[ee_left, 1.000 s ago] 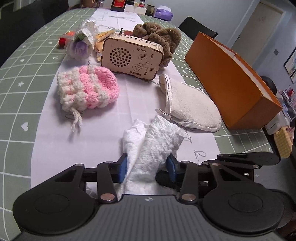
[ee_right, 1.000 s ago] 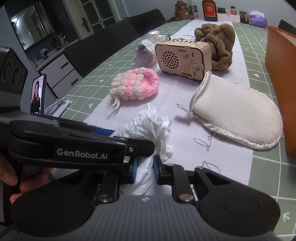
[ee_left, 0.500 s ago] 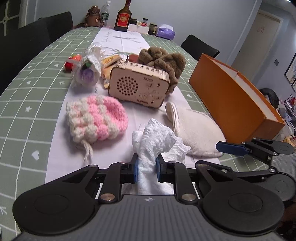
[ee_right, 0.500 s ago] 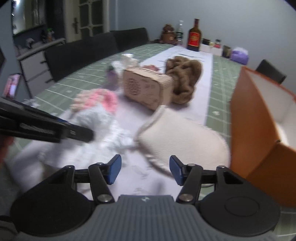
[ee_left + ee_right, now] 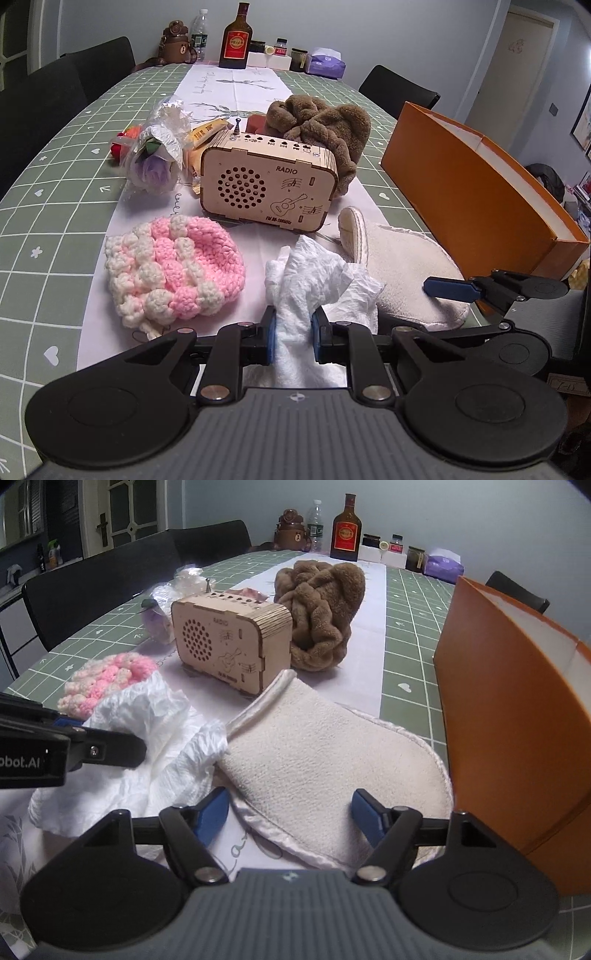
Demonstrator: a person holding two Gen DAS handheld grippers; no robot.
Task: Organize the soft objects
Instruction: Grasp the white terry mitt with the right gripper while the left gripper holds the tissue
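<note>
My left gripper is shut on a crumpled white tissue, held just above the white runner. The tissue also shows in the right wrist view. My right gripper is open, its blue pads on either side of the near end of a cream bath mitt; the mitt also shows in the left wrist view. A pink and white crochet pouch lies to the left. A brown plush towel sits behind the wooden radio.
An orange box stands open at the right, close to the mitt. A wrapped flower bundle and snack packets lie left of the radio. Bottles, jars and a tissue pack stand at the table's far end. Dark chairs line the left side.
My left gripper closed on the tissue and lifted it slightly. My right gripper let go of the tissue, opened, and moved right to the cream mitt.
</note>
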